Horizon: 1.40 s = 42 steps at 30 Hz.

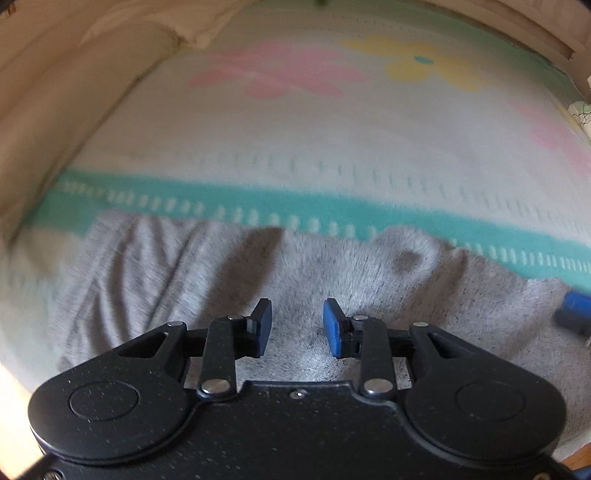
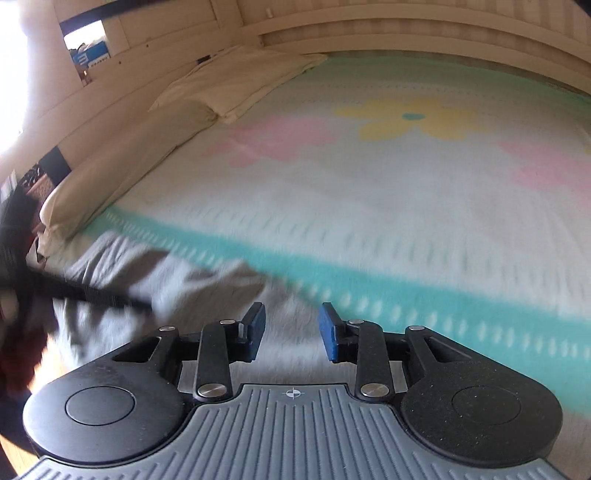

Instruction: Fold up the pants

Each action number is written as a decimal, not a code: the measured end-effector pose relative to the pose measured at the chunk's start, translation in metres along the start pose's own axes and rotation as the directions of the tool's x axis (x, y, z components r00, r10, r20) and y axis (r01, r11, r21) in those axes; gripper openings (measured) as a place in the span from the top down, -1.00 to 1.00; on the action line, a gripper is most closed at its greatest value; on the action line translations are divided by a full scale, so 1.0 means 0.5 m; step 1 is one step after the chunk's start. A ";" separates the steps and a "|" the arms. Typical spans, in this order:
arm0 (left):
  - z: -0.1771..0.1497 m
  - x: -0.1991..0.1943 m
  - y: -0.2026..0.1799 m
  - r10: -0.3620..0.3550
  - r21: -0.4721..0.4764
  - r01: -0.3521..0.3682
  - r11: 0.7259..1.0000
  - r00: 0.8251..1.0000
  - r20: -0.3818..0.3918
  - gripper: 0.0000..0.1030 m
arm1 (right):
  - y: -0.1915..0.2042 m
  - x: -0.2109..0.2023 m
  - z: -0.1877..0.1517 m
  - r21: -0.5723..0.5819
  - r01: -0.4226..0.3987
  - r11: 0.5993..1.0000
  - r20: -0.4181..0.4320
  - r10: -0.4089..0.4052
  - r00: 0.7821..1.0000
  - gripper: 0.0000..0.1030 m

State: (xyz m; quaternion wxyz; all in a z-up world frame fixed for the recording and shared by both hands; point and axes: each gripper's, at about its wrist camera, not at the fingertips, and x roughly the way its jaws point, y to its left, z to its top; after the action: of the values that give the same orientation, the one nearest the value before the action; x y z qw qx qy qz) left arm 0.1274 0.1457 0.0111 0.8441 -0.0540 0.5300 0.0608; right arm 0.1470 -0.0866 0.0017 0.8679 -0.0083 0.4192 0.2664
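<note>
Grey pants (image 1: 177, 280) lie rumpled on the near edge of a bed, across a white blanket (image 1: 295, 140) with a teal stripe and flowers. My left gripper (image 1: 297, 328) hovers over the grey cloth, its blue pads apart with nothing between them. In the right wrist view the same pants (image 2: 155, 280) lie at the lower left, and my right gripper (image 2: 291, 332) stands open just above their right end, holding nothing. A blurred dark bar, part of the left gripper (image 2: 92, 291), crosses the pants at the left. The right gripper's blue tip (image 1: 574, 308) shows at the left view's right edge.
Cream pillows (image 2: 229, 92) lie along the bed's left side under a pale headboard wall (image 2: 406, 26). A window and a blue box (image 2: 90, 53) sit at the far left. Wooden floor (image 2: 14, 454) shows below the bed's near edge. Both views are motion-blurred.
</note>
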 end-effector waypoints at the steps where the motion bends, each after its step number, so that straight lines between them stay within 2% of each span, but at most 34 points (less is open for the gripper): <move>1: -0.013 0.014 0.012 0.004 -0.018 -0.005 1.000 1.000 -0.030 0.20 | 0.001 0.014 0.010 -0.010 -0.004 1.000 0.000 0.004 1.000 0.37; 3: -0.035 0.051 0.019 0.008 -0.050 -0.013 0.999 0.995 -0.095 0.20 | 0.002 0.051 0.030 -0.014 -0.036 0.999 -0.008 0.036 0.999 0.27; 4: -0.047 0.057 0.019 0.006 -0.050 -0.011 0.999 0.995 -0.098 0.19 | 0.004 0.072 0.040 -0.006 -0.058 0.998 -0.019 0.058 0.998 0.22; 8: -0.075 0.046 0.002 0.027 0.036 -0.025 0.999 0.999 -0.047 0.12 | 0.006 0.158 0.065 0.076 -0.158 0.985 -0.073 0.163 0.984 0.19; 10: -0.081 0.046 0.003 0.021 0.026 -0.020 0.999 0.999 -0.045 0.11 | 0.019 0.192 0.071 0.102 -0.196 0.975 -0.098 0.206 0.974 0.18; 16: -0.083 0.049 0.009 -0.008 -0.008 0.007 1.000 0.998 -0.065 0.10 | 0.035 0.256 0.066 0.101 -0.164 0.981 -0.188 0.181 0.965 0.18; 19: -0.075 0.052 0.012 -0.012 -0.001 0.012 1.000 0.998 -0.067 0.09 | 0.035 0.256 0.049 0.125 -0.221 0.967 -0.223 0.245 0.944 0.25; 21: -0.072 0.058 0.020 -0.014 0.005 0.014 1.000 0.998 -0.065 0.09 | 0.050 0.228 0.041 0.061 -0.226 0.972 -0.192 0.233 0.953 0.77; 22: -0.071 0.056 0.018 -0.015 0.007 0.015 1.000 0.998 -0.065 0.09 | 0.060 0.211 0.036 0.018 -0.227 0.974 -0.179 0.227 0.957 0.84; 25: -0.068 0.054 0.025 -0.030 -0.013 0.030 0.999 0.997 -0.067 0.09 | 0.089 0.149 0.010 -0.111 -0.237 0.965 -0.132 0.222 0.966 0.87; 28: -0.061 0.049 0.043 -0.066 -0.069 0.062 0.996 0.995 -0.069 0.10 | 0.131 0.100 -0.034 -0.287 -0.212 0.934 -0.100 0.191 0.977 0.87; 30: -0.052 0.036 0.063 -0.088 -0.122 0.084 0.989 0.996 -0.029 0.10 | 0.159 0.086 -0.065 -0.379 -0.210 0.901 -0.108 0.182 0.977 0.87; 32: -0.041 0.018 0.079 -0.078 -0.158 0.083 0.984 0.996 0.038 0.10 | 0.181 0.090 -0.096 -0.441 -0.209 0.873 -0.143 0.162 0.976 0.87; 34: -0.031 0.004 0.084 -0.055 -0.169 0.071 0.983 0.994 0.097 0.02 | 0.188 0.093 -0.112 -0.460 -0.205 0.864 -0.162 0.145 0.976 0.87; 37: -0.016 0.003 0.079 -0.014 -0.165 0.038 0.986 0.989 0.145 -0.03 | 0.171 0.088 -0.092 -0.398 -0.194 0.897 -0.131 0.153 0.979 0.86; 40: -0.004 0.021 0.076 0.020 -0.178 0.004 0.984 0.991 0.135 -0.03 | 0.125 0.079 -0.046 -0.262 -0.175 0.949 -0.046 0.169 0.984 0.84; 41: -0.002 0.028 0.078 0.021 -0.193 0.003 0.981 0.993 0.120 -0.03 | 0.110 0.077 -0.028 -0.218 -0.169 0.961 -0.014 0.170 0.985 0.76; 42: -0.002 0.036 0.081 0.016 -0.214 0.004 0.977 0.995 0.094 -0.03 | 0.098 0.079 -0.012 -0.178 -0.162 0.971 0.014 0.167 0.986 0.59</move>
State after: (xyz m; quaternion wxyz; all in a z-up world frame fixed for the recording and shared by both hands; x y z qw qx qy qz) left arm 0.1278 0.1864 -0.0066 0.8574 -0.1400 0.4799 0.1224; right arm 0.1396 -0.0281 -0.0209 0.8447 -0.0465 0.3807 0.3733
